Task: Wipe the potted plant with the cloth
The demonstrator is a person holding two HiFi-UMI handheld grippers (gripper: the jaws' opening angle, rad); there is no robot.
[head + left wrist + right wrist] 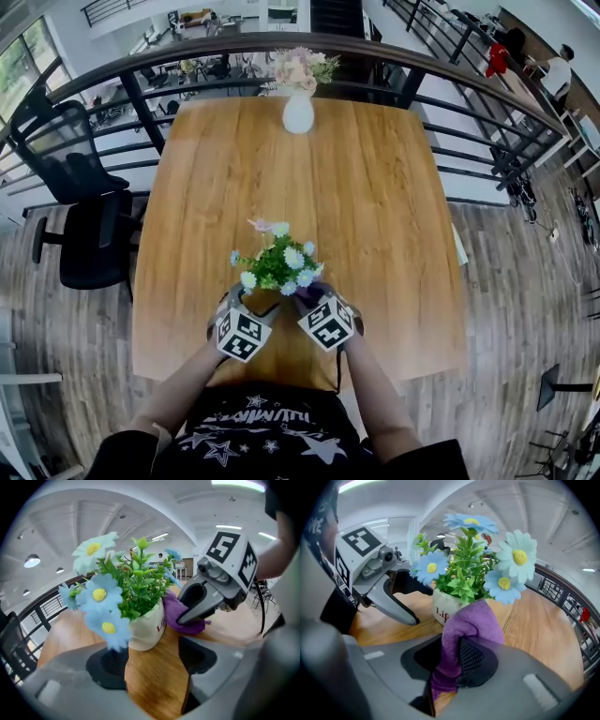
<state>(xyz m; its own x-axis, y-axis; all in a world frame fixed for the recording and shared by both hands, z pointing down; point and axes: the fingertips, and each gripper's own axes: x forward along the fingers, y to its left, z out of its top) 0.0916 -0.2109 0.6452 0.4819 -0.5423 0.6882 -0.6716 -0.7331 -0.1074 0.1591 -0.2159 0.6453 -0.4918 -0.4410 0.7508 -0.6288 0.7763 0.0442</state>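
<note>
The right gripper (457, 660) clenches the cloth (471, 623), which lies against the potted plant (461, 585) just ahead of its jaws. The left gripper (152, 660) stands released, the plant just ahead. Wiping seems barely begun.

An open-plan office on an upper level is shown. A wooden table (375, 234) is bounded on its far side by a curved dark railing (281, 45). Black office chairs (89, 234) are set to its left. Desks (197, 19) are seen beyond it, on a lower floor.
</note>
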